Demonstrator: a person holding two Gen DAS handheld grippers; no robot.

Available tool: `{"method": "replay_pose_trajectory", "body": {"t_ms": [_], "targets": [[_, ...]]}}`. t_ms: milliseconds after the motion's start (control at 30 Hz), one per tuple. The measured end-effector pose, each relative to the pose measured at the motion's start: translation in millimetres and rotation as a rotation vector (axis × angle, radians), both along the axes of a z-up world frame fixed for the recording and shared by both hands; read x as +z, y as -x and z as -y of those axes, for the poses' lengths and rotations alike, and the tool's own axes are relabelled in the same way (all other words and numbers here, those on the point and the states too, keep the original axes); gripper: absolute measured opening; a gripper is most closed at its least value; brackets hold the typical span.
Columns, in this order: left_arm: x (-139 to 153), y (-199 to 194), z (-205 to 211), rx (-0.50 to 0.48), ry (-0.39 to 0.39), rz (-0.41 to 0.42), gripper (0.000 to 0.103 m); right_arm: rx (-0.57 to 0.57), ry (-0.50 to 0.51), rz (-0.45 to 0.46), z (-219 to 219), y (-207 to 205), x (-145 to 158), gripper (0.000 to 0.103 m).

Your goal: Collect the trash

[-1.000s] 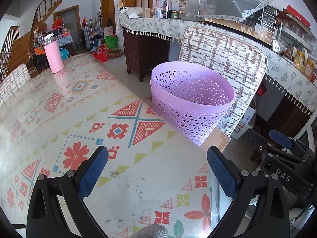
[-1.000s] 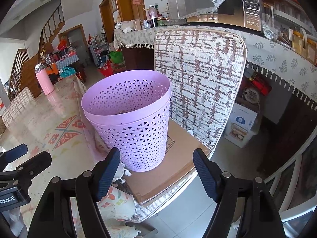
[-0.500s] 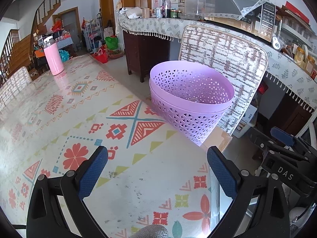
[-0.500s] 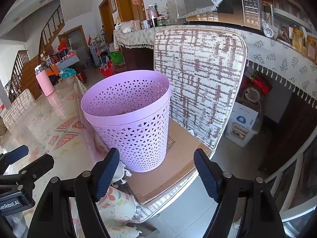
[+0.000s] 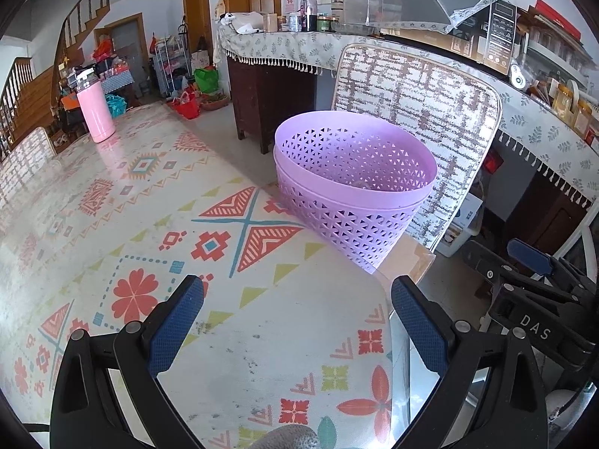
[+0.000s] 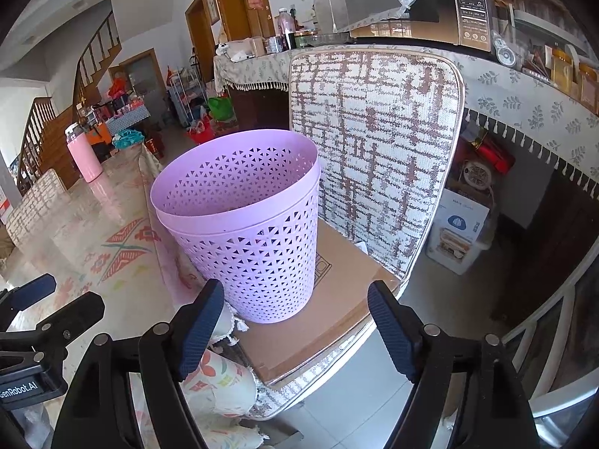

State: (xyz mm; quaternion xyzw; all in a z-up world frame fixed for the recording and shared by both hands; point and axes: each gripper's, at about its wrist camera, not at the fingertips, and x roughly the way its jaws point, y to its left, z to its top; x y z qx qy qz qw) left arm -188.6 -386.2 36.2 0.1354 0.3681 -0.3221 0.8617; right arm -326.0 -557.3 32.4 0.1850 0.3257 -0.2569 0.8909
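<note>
A purple perforated trash basket stands on a cardboard sheet on a chair seat beside the table; it also shows in the right wrist view. Something small lies at its bottom, too hidden to name. My left gripper is open and empty above the patterned tablecloth, short of the basket. My right gripper is open and empty, just in front of the basket's base. Each gripper shows at the edge of the other's view.
The chair's woven backrest rises behind the basket. A pink tumbler stands at the table's far end. A cloth-covered counter with bottles, a mesh food cover and a microwave runs behind. Boxes sit on the floor at right.
Both grippers stay open and nearly still. The views have shifted only slightly, with the basket a touch closer in the right wrist view.
</note>
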Motion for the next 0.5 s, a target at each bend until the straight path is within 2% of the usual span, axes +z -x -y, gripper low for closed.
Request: {"method": "replay_pose_trajectory", "body": {"t_ms": [500], "targets": [[-3.4,0.3,2.6,0.0,-0.016,-0.004,0.1,-0.01,-0.017,0.009,3.6,2.7,-2.7,0.084]]}}
